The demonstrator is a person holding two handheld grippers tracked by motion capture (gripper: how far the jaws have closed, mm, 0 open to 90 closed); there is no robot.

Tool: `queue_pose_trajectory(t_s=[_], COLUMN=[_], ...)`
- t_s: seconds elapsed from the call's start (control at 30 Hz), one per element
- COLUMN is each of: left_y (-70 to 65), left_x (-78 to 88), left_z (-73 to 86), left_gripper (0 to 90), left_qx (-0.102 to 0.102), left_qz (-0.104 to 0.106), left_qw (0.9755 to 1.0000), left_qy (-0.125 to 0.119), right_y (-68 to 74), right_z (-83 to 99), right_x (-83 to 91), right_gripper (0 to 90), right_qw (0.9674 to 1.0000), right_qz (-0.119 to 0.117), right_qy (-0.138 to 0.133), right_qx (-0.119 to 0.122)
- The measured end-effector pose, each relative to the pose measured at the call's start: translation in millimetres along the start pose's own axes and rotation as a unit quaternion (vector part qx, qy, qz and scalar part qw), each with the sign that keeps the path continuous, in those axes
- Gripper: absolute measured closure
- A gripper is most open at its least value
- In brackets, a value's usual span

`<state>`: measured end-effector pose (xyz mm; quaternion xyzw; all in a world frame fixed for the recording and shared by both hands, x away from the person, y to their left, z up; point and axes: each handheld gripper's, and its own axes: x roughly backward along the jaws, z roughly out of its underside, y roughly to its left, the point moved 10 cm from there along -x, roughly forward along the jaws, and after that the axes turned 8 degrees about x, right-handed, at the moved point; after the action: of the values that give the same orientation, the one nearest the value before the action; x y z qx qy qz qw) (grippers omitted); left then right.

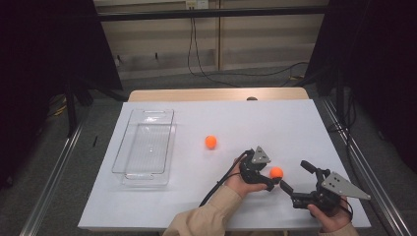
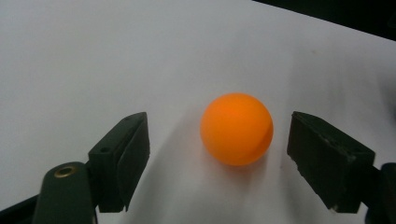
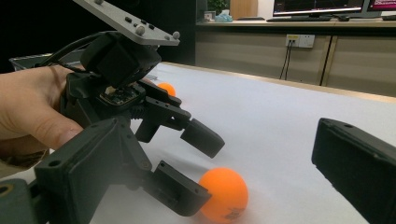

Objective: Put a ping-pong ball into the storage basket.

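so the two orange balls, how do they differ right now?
The near ball lies between the left gripper's open jaws, pads not pressing it; the far ball lies alone mid-table. The near ball is beside both grippers; the far ball lies closer to the clear tray. Both are orange, round, and rest on the white table.

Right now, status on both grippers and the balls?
Left gripper open, straddling near ball, pads clear. Right gripper open, empty. Second ball loose. Nothing blocking.

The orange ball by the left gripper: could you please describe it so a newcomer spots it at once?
On the white table, look to the near right, away from the clear tray. This orange ball lies between the left gripper's open fingers; the other orange ball sits alone mid-table.
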<state>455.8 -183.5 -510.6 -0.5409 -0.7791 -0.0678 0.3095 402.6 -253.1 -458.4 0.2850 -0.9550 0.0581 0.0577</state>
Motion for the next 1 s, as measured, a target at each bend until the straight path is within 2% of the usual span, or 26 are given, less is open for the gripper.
queue_pose_trajectory(t_s=[0.03, 0.1, 0.17, 0.2, 0.3, 0.33, 0.63, 1.0], left_y=[-0.9, -0.7, -1.3, -1.0, -2.3, -1.9, 0.4, -1.0], left_x=[-0.6, -0.8, -2.7, -2.1, -4.3, -3.5, -2.9, -6.3], left_z=[-0.3, 0.1, 0.5, 1.5, 0.2, 1.2, 0.4, 0.3], left_gripper=[21.8, 23.0, 24.0, 25.0, 26.2, 26.9, 29.4, 32.2], left_qx=[0.001, 0.0, 0.0, -0.001, -0.004, -0.003, -0.002, -0.005], left_qz=[0.006, 0.002, 0.007, 0.003, 0.008, 0.004, -0.001, 0.007], left_qw=[1.0, 1.0, 1.0, 0.9999, 0.9999, 0.9999, 0.9999, 0.9998], left_qy=[0.0, 0.005, 0.003, 0.011, 0.004, 0.012, 0.014, 0.017], right_y=[-0.1, -0.7, -0.5, -0.1, -1.0, -1.2, -1.2, -0.9], right_z=[0.2, -0.4, -0.1, -0.1, 0.4, 0.4, 0.5, 0.7], right_x=[0.1, 0.1, 0.1, 0.0, 0.6, 0.5, 0.8, 0.8], right_gripper=[1.6, 1.6, 1.6, 1.6, 1.6, 1.6, 1.6, 1.6], right_qw=[1.0, 1.0, 1.0, 1.0, 1.0, 1.0, 1.0, 1.0], right_qz=[0.0, 0.002, 0.001, -0.001, 0.0, 0.001, 0.0, -0.001], right_qy=[0.0, -0.001, -0.001, -0.001, 0.001, 0.0, 0.001, 0.002], right_qx=[0.001, -0.002, 0.0, -0.002, 0.001, 0.002, 0.002, 0.003])
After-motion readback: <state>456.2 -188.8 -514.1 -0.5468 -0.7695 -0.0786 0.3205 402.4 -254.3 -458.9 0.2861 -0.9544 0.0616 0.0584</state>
